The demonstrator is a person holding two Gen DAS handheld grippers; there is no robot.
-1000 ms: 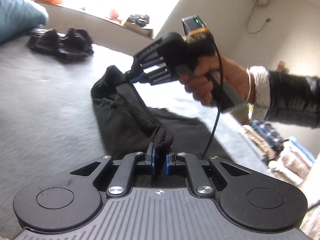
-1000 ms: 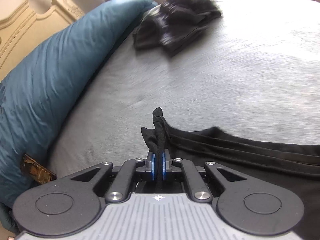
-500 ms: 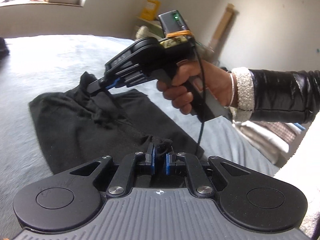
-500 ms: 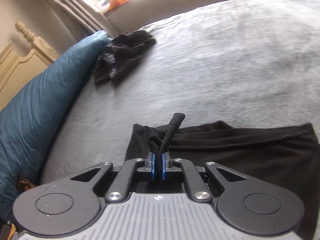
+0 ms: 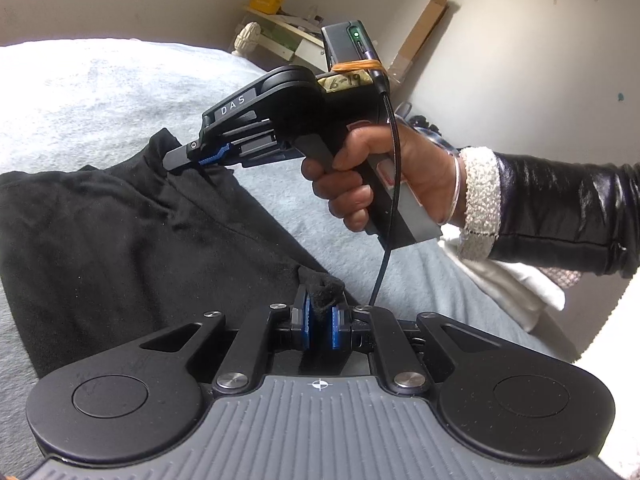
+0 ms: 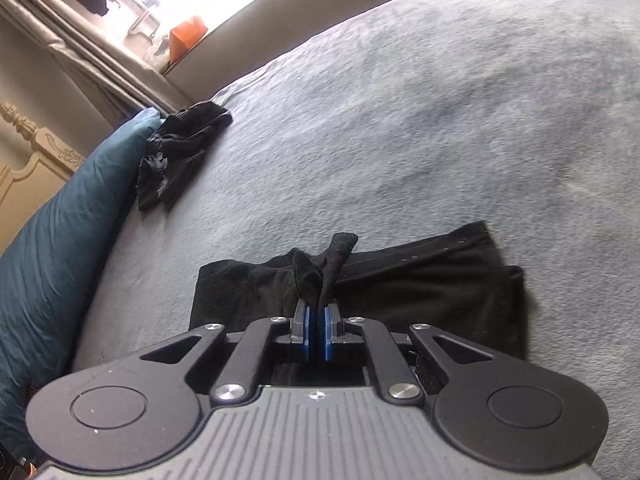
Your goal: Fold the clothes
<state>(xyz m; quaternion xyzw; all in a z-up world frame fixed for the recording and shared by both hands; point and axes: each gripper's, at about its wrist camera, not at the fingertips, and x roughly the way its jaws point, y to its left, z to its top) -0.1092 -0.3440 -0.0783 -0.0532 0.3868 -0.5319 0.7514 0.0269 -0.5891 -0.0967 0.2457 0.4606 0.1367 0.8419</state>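
A black garment (image 5: 120,236) lies spread and folded over on the grey bedspread (image 5: 88,92). My left gripper (image 5: 320,312) is shut on a bunched corner of it at the near edge. In the left wrist view my right gripper (image 5: 176,158), held by a hand in a black sleeve, pinches the far corner just above the bed. The right wrist view shows the same garment (image 6: 420,284) lying as a flat dark rectangle, with my right gripper (image 6: 318,320) shut on a raised tuft of its edge.
A crumpled black garment (image 6: 180,152) lies by a teal pillow (image 6: 52,256) at the headboard (image 6: 24,160). White folded cloth (image 5: 508,280) sits off the bed's right side. A shelf (image 5: 280,36) and a cardboard strip (image 5: 424,28) stand against the wall.
Both grippers have swept across the bed carrying the garment's corners, and the hanging cloth has come down flat onto the bedspread. Both grips have held throughout.
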